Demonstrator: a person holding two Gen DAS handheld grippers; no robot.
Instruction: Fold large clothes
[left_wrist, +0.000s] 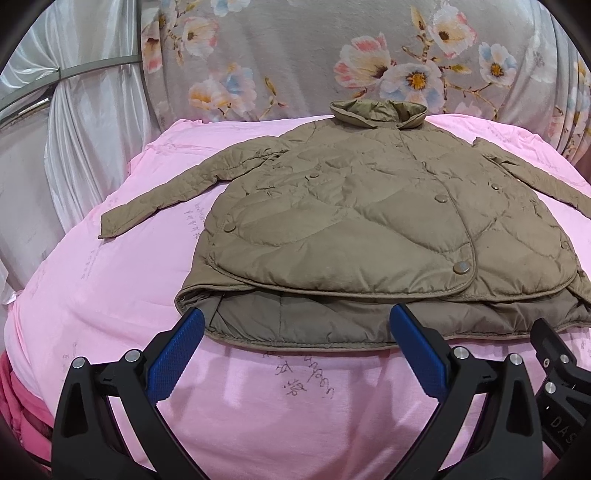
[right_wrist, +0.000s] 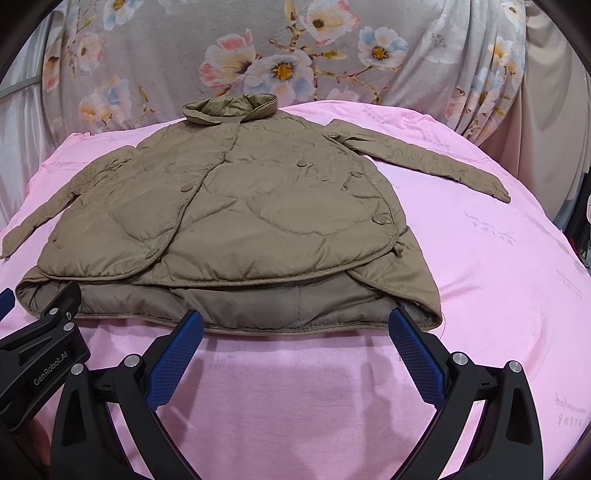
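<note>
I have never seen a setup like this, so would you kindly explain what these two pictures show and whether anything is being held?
A person holds a two-finger tool in each hand, each with a fisheye camera looking along its blue fingers. One picture comes from the left gripper, the other from the right gripper. A brown quilted jacket lies spread flat, sleeves out, on a pink sheet, with a floral cloth behind. Both pairs of jaws stand wide open at the jacket's near hem, holding nothing.

Both wrist cameras sit low and close over the near edge of the pink bedspread (left_wrist: 110, 295), side by side, facing the floral cloth (right_wrist: 184, 55) behind, sharing the whole olive jacket (left_wrist: 369, 206) (each also catches the neighbouring gripper's edge).
</note>
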